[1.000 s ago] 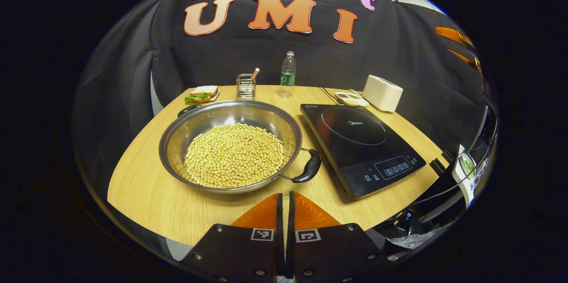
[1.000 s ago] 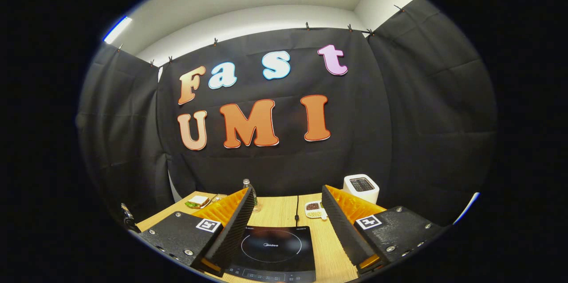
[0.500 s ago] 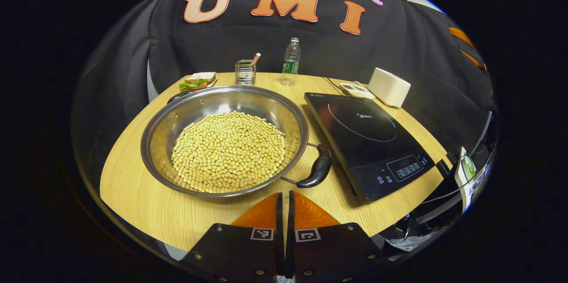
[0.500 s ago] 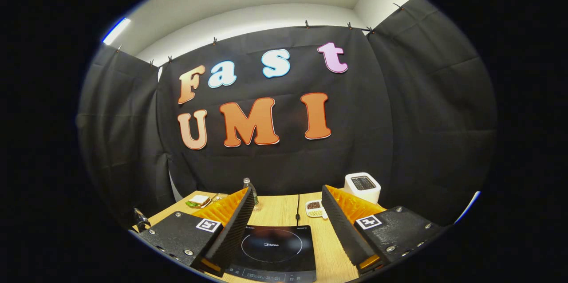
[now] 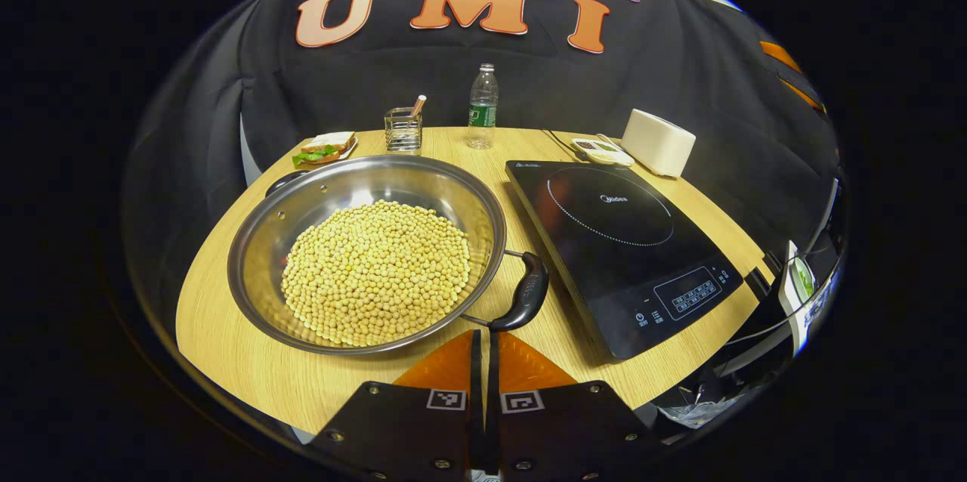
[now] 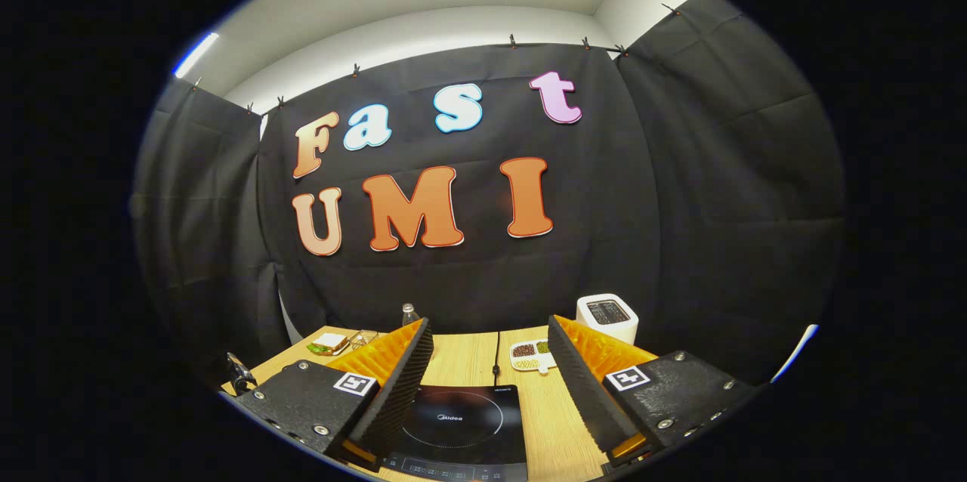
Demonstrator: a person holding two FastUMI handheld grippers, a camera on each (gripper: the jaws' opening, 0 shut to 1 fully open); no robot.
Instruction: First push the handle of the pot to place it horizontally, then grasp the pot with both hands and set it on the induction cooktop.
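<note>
The left gripper [image 5: 484, 342] has its two fingers pressed together with nothing between them, their tips hovering just short of the pot's near handle [image 5: 521, 293], a dark curved grip on wire arms that sits at the pot's right front, angled toward the induction cooktop [image 5: 616, 240]. The right gripper [image 6: 489, 380] has its fingers spread wide and empty, held high and level over the cooktop's near edge, pointing at the booth's back wall. The pot [image 5: 363, 251] rests on the wooden table [image 5: 227, 346] just left of the cooktop, a wide shallow steel pan heaped with pale beans [image 5: 378, 270]; it looks heavy and rigid, its polished wall slippery, and the loose load would likely spill if tipped. The far handle [image 5: 283, 181] peeks past the rim at back left. A closed tip suits nudging the near handle sideways; the lift should probably take both handles, kept level
</note>
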